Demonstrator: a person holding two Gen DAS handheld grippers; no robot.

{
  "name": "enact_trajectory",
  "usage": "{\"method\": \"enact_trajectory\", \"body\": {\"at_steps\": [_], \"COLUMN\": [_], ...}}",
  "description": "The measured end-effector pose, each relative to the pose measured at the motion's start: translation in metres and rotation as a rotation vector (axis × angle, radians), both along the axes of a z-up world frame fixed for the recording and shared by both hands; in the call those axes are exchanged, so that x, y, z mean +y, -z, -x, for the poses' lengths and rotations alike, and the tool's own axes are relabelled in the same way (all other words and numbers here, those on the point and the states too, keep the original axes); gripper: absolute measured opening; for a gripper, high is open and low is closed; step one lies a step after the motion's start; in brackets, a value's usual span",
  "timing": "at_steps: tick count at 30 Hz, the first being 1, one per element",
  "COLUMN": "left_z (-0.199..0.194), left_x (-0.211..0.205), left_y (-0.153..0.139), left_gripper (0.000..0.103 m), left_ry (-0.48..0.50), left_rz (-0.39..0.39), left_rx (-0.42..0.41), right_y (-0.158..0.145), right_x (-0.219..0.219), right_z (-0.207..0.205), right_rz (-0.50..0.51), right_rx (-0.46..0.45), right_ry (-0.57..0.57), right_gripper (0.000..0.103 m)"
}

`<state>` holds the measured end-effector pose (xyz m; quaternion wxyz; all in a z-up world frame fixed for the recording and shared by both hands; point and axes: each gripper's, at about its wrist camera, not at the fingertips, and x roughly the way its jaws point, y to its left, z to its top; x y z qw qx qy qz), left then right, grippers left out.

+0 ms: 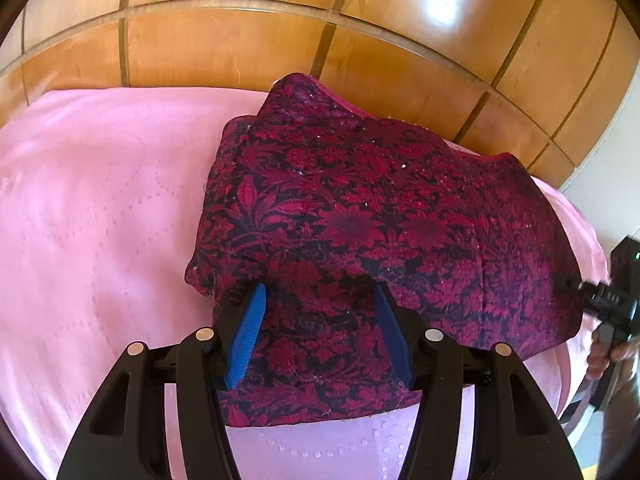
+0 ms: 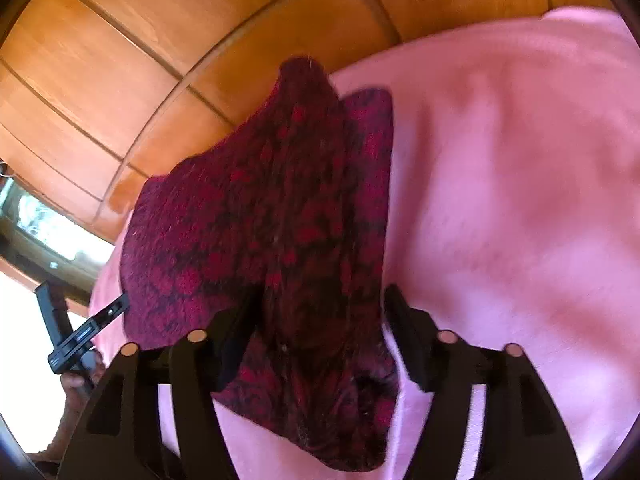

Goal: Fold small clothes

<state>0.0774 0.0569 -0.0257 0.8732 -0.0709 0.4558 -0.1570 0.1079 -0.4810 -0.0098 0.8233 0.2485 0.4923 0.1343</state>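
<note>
A dark red and black floral cloth (image 1: 380,216) lies spread on a pink bedsheet (image 1: 100,220). Its far corner stands up against the wooden panelling. My left gripper (image 1: 320,300) hovers over the cloth's near-left part, its blue pads wide apart and open, with flat cloth below. In the blurred right wrist view the cloth (image 2: 248,216) is bunched into a raised ridge. That ridge runs between the spread fingers of my right gripper (image 2: 320,304), which stands open around it. The right gripper (image 1: 612,296) also shows at the cloth's right edge.
Glossy wooden panelling (image 1: 240,52) rises right behind the bed. The pink sheet (image 2: 500,200) stretches wide on the side away from the cloth. A person's hand (image 1: 604,352) holds the right gripper, another hand (image 2: 76,384) holds the left gripper (image 2: 80,332). A window (image 2: 52,232) lies beyond the bed's edge.
</note>
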Motion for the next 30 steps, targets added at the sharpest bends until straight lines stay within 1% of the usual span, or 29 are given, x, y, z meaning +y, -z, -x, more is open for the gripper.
{"method": "enact_trajectory", "body": {"at_steps": [1,2,4,6,7,9,11,12,14,16,19,21,23,24,26,28,30], "left_z": [0.000,0.001,0.000,-0.001,-0.001,0.000,0.001,0.001,0.001,0.002,0.003,0.003,0.003,0.003,0.003,0.003,0.004], "left_x": [0.001,0.002,0.004,0.005,0.006,0.005,0.005,0.004,0.004,0.002,-0.002,-0.003,-0.004,-0.003,-0.003,-0.002,-0.001], "left_y": [0.000,0.001,0.003,0.003,0.004,0.004,0.004,0.004,0.003,0.003,0.003,0.003,0.004,0.004,0.004,0.005,0.005], "left_gripper": [0.055,0.055,0.055,0.055,0.055,0.055,0.055,0.055,0.055,0.055,0.055,0.055,0.055,0.055,0.055,0.055,0.055], "left_ry": [0.000,-0.001,-0.003,-0.005,-0.006,-0.004,0.000,0.001,0.002,0.003,0.000,-0.004,-0.009,-0.010,-0.009,-0.010,-0.012], "left_rz": [0.002,0.011,0.025,0.034,0.034,0.023,0.011,0.008,0.000,-0.017,-0.042,-0.054,-0.062,-0.062,-0.060,-0.054,-0.045], "left_rx": [-0.001,-0.002,0.000,0.001,0.001,-0.004,-0.010,-0.012,-0.014,-0.020,-0.030,-0.036,-0.040,-0.042,-0.041,-0.038,-0.037], "right_y": [-0.005,-0.009,-0.015,-0.015,-0.012,0.003,0.015,0.022,0.026,0.025,0.027,0.030,0.030,0.030,0.027,0.016,0.002], "right_x": [-0.002,-0.005,-0.011,-0.015,-0.017,-0.016,-0.012,-0.008,-0.008,-0.008,-0.007,-0.002,0.001,0.002,0.006,0.020,0.033], "right_z": [-0.003,-0.007,-0.019,-0.032,-0.040,-0.058,-0.067,-0.069,-0.066,-0.058,-0.045,-0.037,-0.033,-0.032,-0.032,-0.034,-0.036], "right_rz": [0.005,0.000,-0.026,-0.042,-0.054,-0.093,-0.131,-0.124,-0.133,-0.139,-0.172,-0.160,-0.165,-0.167,-0.130,-0.060,0.016], "right_rx": [-0.015,-0.029,-0.060,-0.074,-0.070,-0.020,0.020,0.035,0.035,0.024,0.034,0.040,0.037,0.038,0.029,0.012,-0.003], "right_ry": [0.019,0.038,0.065,0.065,0.059,0.064,0.024,0.007,-0.012,-0.033,-0.065,-0.084,-0.077,-0.075,-0.067,-0.078,-0.097], "right_gripper": [0.072,0.074,0.075,0.076,0.077,0.077,0.077,0.077,0.075,0.068,0.069,0.069,0.069,0.068,0.059,0.049,0.044]}}
